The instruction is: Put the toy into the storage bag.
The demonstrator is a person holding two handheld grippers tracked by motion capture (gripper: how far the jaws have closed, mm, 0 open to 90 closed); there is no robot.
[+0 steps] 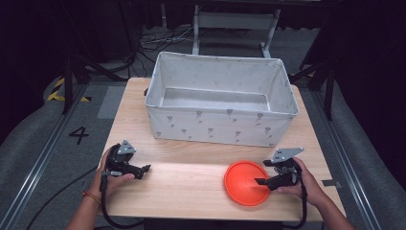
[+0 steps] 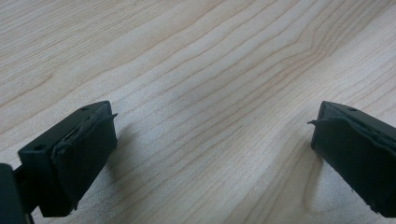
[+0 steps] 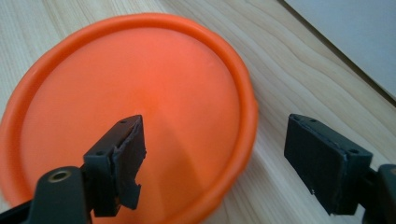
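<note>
Right gripper (image 1: 259, 181), jaws spread, straddles the orange plate's (image 1: 242, 187) three-o'clock rim; left gripper (image 1: 146, 168) spread over bare table (image 1: 191, 191).

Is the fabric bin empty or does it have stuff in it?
Empty: the fabric bin shows only its bare grey floor in the high view.

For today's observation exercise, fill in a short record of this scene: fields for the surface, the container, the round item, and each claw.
surface: light wooden table
container: white fabric bin at the far side of the table, nothing seen inside
round item: orange disc, lying flat near the front right
right claw: jaws open, one over the disc, the other over the table beside its rim; nothing gripped
left claw: jaws open over bare wood, holding nothing
</note>
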